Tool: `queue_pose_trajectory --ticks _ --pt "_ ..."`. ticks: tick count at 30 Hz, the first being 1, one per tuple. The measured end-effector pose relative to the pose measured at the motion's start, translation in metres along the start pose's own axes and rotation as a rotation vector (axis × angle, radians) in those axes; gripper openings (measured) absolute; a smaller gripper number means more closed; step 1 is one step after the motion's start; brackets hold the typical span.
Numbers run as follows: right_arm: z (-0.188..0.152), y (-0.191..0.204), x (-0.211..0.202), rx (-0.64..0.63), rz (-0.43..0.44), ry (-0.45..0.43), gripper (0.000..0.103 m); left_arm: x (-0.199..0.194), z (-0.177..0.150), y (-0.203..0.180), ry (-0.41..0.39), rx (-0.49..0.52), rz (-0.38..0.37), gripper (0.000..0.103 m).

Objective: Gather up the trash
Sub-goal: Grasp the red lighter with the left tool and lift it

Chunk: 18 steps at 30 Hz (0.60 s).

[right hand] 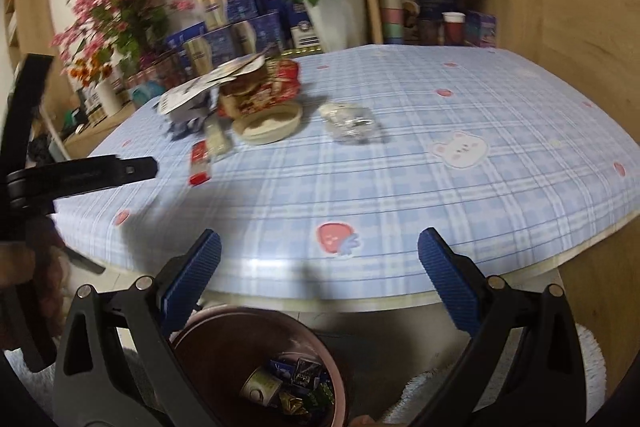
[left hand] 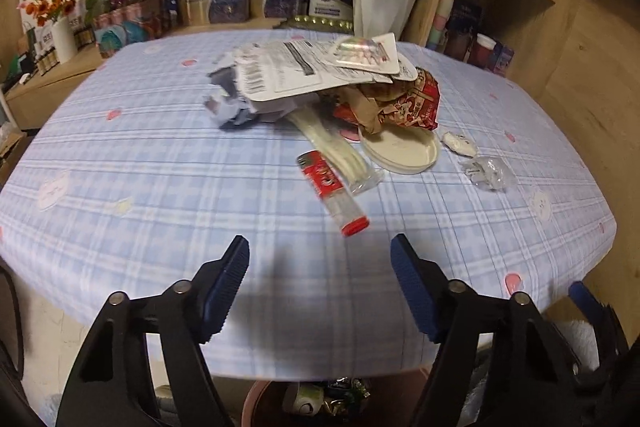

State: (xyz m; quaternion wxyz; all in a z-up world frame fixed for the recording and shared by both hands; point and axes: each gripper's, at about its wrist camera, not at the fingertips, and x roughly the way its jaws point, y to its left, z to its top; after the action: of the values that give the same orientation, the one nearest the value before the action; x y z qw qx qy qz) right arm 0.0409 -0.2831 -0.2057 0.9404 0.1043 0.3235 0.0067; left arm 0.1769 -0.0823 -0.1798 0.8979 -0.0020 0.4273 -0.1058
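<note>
While both grippers hang over the near edge of the tabletop (left hand: 160, 155), nothing is in either one. The left gripper (left hand: 320, 279) has its blue fingers (left hand: 228, 283) partly open, with only the checked cloth between them. The right gripper (right hand: 320, 275) has its fingers (right hand: 192, 279) wide open, and they hold nothing too.

The trash sits in a pile toward 12 o'clock on the tabletop in the left view. A clear tube with a red cap (left hand: 332, 191) lies closest, just past the left fingers. Behind it is a long clear wrapper (left hand: 340, 151), and at 1 o'clock lies a round cream lid (left hand: 404, 151). A red snack bag (left hand: 404, 103) and white paper packs (left hand: 312, 67) are heaped on top. A crumpled clear wrapper (left hand: 486, 173) lies alone at 2 o'clock.

Down at 6 o'clock, under the tabletop edge, stands a brown bin (right hand: 256, 363) with a can and shiny wrappers inside.
</note>
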Motion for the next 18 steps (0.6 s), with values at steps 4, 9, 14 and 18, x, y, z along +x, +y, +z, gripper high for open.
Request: queue_pose_trajectory --ticks 4,9,14,18 --pt "0.001 -0.012 0.007 0.036 -0.003 0.017 0.097 0.031 0.012 -0.011 0.059 0.022 0.021 0.058" --pt "0.002 -0.018 0.011 0.059 0.002 0.023 0.097 0.06 0.021 -0.017 0.1 0.035 0.067 0.055" --pt "0.003 -0.021 0.014 0.07 0.011 0.03 0.097 0.071 0.025 -0.018 0.096 0.041 0.107 0.051" --pt "0.002 -0.019 0.015 0.065 0.015 0.033 0.097 0.069 0.026 -0.019 0.087 0.071 0.102 0.03"
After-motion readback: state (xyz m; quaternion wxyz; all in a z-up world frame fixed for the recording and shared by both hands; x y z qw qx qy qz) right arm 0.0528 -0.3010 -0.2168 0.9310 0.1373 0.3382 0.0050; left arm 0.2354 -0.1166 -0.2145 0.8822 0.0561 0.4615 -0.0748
